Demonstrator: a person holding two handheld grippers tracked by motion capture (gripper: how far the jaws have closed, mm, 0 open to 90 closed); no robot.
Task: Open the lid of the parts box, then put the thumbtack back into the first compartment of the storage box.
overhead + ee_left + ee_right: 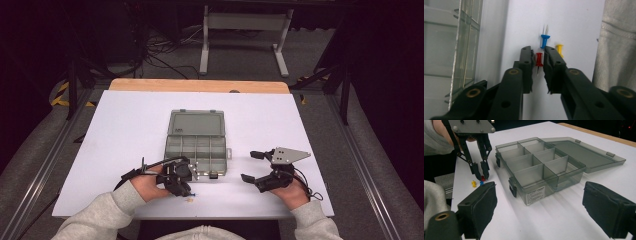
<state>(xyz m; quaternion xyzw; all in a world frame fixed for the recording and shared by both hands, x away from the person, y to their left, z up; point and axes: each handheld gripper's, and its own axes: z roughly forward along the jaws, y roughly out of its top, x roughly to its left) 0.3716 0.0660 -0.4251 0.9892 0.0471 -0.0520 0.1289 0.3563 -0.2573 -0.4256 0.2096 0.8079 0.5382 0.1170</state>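
Red push pin [539,59] lying on the white worktop [574,22], right between the two jaws of the left tool [539,58], head toward the tips, needle pointing back toward the tool body. Jaws a little apart, one on either side of the pin, close beside it but not visibly clamped; so not yet a grasp, by the look of it. Just past the tips, a blue push pin [544,40], needle pointing away from the tool. Off the outer side of one jaw, a yellow push pin [559,48], partly hidden behind that jaw. Seen from the right gripper view, all three huddled together at the left tool's tips: red [483,178], blue [481,183], yellow [474,184].

Farther out, on the other side of the left tool, a grey see-through organiser box [196,148], lid [584,151] swung fully open and lying flat on the worktop, dividers upright, every visible compartment bare. No pin in any of them, as far as can be told.

Right tool [539,210] wide open, holding nothing, hovering low over the worktop with the box straight ahead of its jaws; in the high view, well apart from the left tool, on the far side of the box's near corner [252,170].

Judged from this: sorting barely begun. Box opened and ready, none of the three pins stowed. Left to do: closing on the red pin, lifting it, dropping it into a compartment, then the same for blue and yellow.
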